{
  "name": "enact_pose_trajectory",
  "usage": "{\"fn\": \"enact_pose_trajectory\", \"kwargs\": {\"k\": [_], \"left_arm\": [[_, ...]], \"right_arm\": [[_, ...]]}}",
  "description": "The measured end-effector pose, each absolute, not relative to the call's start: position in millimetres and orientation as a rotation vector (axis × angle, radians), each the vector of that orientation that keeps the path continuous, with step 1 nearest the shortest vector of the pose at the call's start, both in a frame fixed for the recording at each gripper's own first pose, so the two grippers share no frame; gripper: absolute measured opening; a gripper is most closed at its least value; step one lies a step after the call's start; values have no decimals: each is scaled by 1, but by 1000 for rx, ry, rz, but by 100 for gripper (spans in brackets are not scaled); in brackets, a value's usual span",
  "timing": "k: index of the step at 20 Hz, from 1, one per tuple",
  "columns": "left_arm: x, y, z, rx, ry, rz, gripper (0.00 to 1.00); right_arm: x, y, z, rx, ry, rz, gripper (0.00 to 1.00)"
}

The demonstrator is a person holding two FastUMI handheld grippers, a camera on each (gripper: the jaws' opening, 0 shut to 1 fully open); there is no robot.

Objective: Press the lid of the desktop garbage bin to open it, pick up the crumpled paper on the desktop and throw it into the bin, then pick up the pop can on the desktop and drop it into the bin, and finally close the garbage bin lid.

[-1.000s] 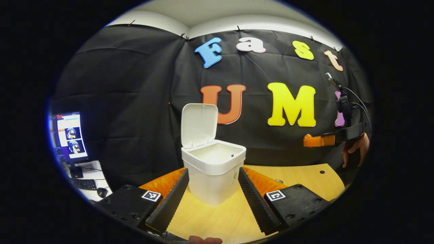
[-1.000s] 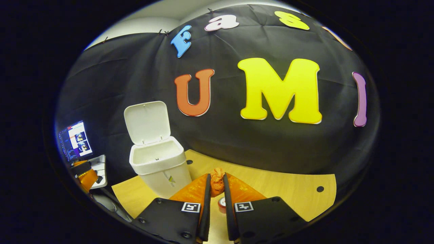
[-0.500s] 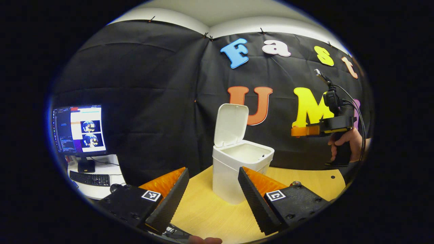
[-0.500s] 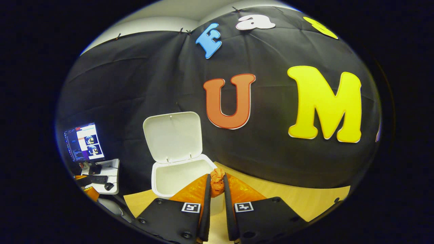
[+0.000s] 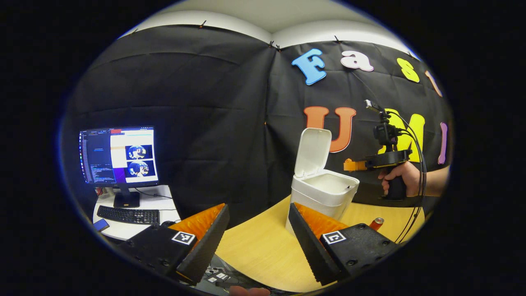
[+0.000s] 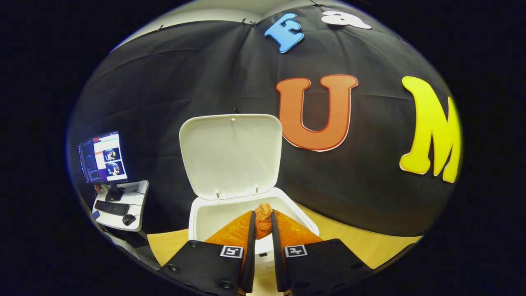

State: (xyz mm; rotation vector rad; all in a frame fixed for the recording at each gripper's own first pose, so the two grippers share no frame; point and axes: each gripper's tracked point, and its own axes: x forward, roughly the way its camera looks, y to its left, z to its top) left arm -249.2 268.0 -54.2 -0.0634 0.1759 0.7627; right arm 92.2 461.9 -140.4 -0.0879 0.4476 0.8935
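Where the light wooden desktop (image 5: 263, 246) meets the black cloth wall (image 5: 205, 102), its far edge curves round; a paler ceiling strip shows above the cloth. Off the desktop's left side stands a small white side table (image 5: 164, 195) with a lit monitor (image 5: 119, 155), a keyboard (image 5: 128, 214) and a mouse (image 6: 129, 220); the right gripper view places it low and far to the left, well apart from the work area. White garbage bin (image 5: 322, 193) stands on the desktop near the wall, lid (image 6: 231, 155) raised upright at its back edge, mouth open. Right gripper (image 6: 263, 224) hangs directly over that mouth, its fingers pressed together on the orange crumpled paper (image 6: 263, 220), which sits above the bin's white interior. In the left gripper view the same tool, held by a hand (image 5: 400, 177), reaches in from the right, its tip above the bin's far rim; cables trail down from it. Pop can (image 5: 376, 223) stands on the desktop right of the bin, near the desktop's edge, apart from the bin. Left gripper (image 5: 258, 224) is held low over the near desktop, fingers spread wide with nothing between them, bin just beyond its right finger (image 5: 306, 234). Bare wood lies between the left gripper and the bin.
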Motion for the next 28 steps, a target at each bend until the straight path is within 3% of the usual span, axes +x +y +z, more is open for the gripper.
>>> {"fn": "enact_pose_trajectory", "kwargs": {"k": [10, 13, 14, 17, 18, 23, 28], "left_arm": [[-265, 276, -57, -69, 176, 789, 96], [-260, 276, -56, -68, 174, 777, 96], [-257, 276, -55, -66, 168, 770, 96], [-246, 273, -53, -57, 163, 738, 100], [-241, 272, -53, -55, 161, 727, 96], [-207, 258, -50, -32, 149, 620, 96], [-154, 222, -51, -26, 131, 448, 96]], "right_arm": [[97, 488, -174, -173, 488, 886, 36], [102, 487, -175, -179, 477, 881, 70], [101, 485, -172, -174, 474, 883, 70], [107, 478, -159, -153, 440, 872, 82], [106, 473, -154, -145, 436, 869, 81], [87, 437, -111, -70, 368, 903, 84], [78, 355, -58, 23, 276, 817, 85]]}}
